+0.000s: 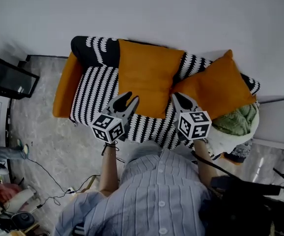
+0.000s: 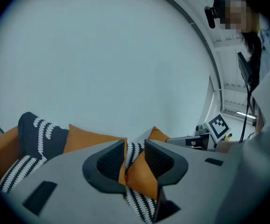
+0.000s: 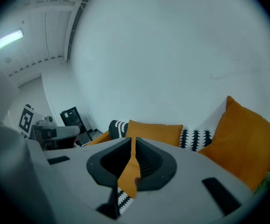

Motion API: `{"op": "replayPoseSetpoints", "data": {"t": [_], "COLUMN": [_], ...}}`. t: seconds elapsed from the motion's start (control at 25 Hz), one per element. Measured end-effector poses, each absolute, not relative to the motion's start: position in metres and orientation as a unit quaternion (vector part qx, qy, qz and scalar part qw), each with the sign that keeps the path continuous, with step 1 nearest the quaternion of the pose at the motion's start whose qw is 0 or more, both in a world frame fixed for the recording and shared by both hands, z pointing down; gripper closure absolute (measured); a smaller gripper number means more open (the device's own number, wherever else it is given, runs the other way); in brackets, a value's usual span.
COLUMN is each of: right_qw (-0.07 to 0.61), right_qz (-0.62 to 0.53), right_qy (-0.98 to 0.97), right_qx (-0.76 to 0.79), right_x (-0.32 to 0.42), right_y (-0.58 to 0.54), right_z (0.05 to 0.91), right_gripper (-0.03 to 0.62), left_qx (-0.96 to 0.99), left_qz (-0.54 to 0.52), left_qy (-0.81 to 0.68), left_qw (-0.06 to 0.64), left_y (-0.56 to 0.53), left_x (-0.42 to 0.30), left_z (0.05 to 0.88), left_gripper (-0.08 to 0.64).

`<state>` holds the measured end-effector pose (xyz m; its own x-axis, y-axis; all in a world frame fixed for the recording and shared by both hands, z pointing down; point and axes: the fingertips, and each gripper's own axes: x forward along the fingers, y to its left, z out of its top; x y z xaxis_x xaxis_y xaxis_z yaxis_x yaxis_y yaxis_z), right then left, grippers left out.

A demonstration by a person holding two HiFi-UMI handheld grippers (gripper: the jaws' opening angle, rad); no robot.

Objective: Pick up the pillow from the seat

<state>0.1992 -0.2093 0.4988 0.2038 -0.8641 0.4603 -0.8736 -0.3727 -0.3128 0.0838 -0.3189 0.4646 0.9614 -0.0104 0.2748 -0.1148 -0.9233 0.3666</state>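
Note:
A black-and-white patterned sofa (image 1: pixel 95 90) with orange arms stands against the wall. An orange pillow (image 1: pixel 147 77) leans on its backrest in the middle, and a second orange pillow (image 1: pixel 215 90) leans at the right. My left gripper (image 1: pixel 129 97) hovers over the seat's front at the middle pillow's lower left edge; its jaws stand slightly apart with nothing between them. My right gripper (image 1: pixel 177 97) hangs between the two pillows, shut and empty. The left gripper view shows the left gripper (image 2: pixel 135 146) aimed at orange fabric; the right gripper (image 3: pixel 132 141) likewise faces the middle pillow (image 3: pixel 156 132).
A green and white bundle (image 1: pixel 238 122) lies on the sofa's right end. A white side table (image 1: pixel 277 122) stands to the right, a black screen (image 1: pixel 9 77) to the left. Cables (image 1: pixel 58 181) run across the grey floor in front.

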Motion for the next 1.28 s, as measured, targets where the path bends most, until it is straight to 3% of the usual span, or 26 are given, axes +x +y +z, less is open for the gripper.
{"op": "replayPoseSetpoints", "data": {"t": [0.28,0.8,0.96,1.12,1.28], "right_qw": [-0.008,0.023,0.015,0.022,0.033], "right_qz": [0.298,0.330,0.338,0.351,0.372], "right_qy": [-0.549,-0.552,-0.551,-0.555,-0.561], "right_qx": [0.781,0.766,0.763,0.754,0.739], "right_x": [0.244,0.324,0.352,0.374,0.388], "right_y": [-0.222,-0.263,-0.279,-0.295,-0.311], "right_z": [0.516,0.570,0.579,0.595,0.620], "right_gripper": [0.555,0.547,0.511,0.445,0.431], "left_qx": [0.969,0.964,0.960,0.956,0.953], "left_qz": [0.157,0.211,0.226,0.244,0.249], "left_qy": [-0.032,-0.002,0.010,0.017,0.004], "left_qw": [0.190,0.163,0.166,0.162,0.172], "left_y": [-0.370,-0.459,-0.477,-0.491,-0.514], "left_x": [0.101,0.139,0.161,0.183,0.197], "left_z": [0.494,0.548,0.567,0.589,0.605], "left_gripper": [0.433,0.396,0.385,0.326,0.297]}}
